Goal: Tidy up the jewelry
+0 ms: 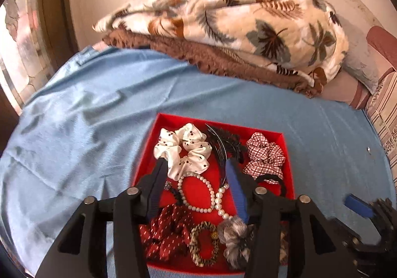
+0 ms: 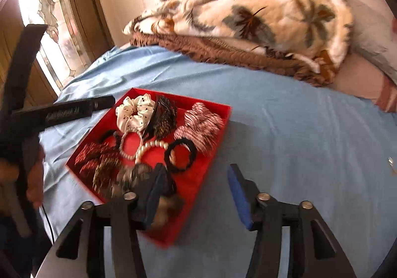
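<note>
Both tools gape empty, left tool [image 1: 196, 181] above the white pearl bead necklace [image 1: 211, 197]: light, slippery; pinch one strand.

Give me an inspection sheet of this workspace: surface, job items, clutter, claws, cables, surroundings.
Surface: light blue bedsheet, wrinkled at the left.
Job's things: shallow red cardboard tray holding a white cherry-print satin scrunchie, a red-and-white checked scrunchie, a white pearl bead necklace, a dark red dotted scrunchie, a leopard-print hair tie, a grey furry scrunchie, a black hair elastic and black hair claw clips.
Clutter: small shiny object on the sheet, too small to identify.
Claws: left claw open over the tray, empty; right claw open at the tray's near edge, empty.
Cables: thin black cable below the person's hand.
Surroundings: leaf-print fleece blanket, brown knitted blanket, wall.
</note>
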The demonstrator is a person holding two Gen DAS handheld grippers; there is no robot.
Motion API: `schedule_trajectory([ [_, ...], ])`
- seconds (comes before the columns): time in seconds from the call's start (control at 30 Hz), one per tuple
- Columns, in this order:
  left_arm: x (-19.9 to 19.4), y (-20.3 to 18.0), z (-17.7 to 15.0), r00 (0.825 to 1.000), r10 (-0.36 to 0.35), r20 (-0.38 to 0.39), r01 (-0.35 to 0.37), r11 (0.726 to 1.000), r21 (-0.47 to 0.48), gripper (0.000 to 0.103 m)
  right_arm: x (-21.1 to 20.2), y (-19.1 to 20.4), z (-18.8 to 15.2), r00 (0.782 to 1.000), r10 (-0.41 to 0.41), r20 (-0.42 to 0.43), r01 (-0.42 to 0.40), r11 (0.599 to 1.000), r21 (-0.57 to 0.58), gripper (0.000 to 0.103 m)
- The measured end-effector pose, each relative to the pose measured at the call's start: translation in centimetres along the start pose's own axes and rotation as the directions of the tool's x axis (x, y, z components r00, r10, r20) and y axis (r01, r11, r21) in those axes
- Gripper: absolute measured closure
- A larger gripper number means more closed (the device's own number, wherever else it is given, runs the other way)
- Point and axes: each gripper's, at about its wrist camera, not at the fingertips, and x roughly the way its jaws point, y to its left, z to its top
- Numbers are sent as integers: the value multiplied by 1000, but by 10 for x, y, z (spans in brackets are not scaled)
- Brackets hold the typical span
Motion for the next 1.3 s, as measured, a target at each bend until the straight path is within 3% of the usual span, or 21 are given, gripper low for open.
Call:
schedule_trajectory([
  [0.37,-67,-30,-38,995,38,90,-41,998,38,49,-62,-37,-57,998,-62,0,61,990,129,42],
  [0.63,-121,-51,-64,975,73,212,-84,996,43,30,-98,-28,-67,996,-66,54,58,988,140,40],
  [0.77,-147,-59,-80,952,113,285,-130,991,42,21,-103,-20,-74,996,-67,55,59,987,148,39],
  [0.9,-169,-60,-96,911,183,370,-205,979,19,8,-104,-15,-81,995,-79,56,69,984,166,38],
  [1.0,-185,-53,-106,887,202,416,-209,978,-29,0,-107,-15,-85,994,-94,63,81,978,190,39],
  [1.1,-199,-47,-113,866,228,445,-222,973,-67,0,-111,-17,-88,990,-120,74,101,971,215,38],
  [1.17,-208,-47,-117,841,278,464,-272,959,-81,0,-112,-19,-90,988,-133,77,112,966,233,38],
  [1.23,-215,-48,-120,827,305,472,-301,950,-87,0,-112,-21,-92,987,-145,71,123,960,251,38],
  [1.3,-219,-48,-121,833,296,468,-292,953,-83,0,-111,-20,-94,986,-157,60,137,955,262,38],
])
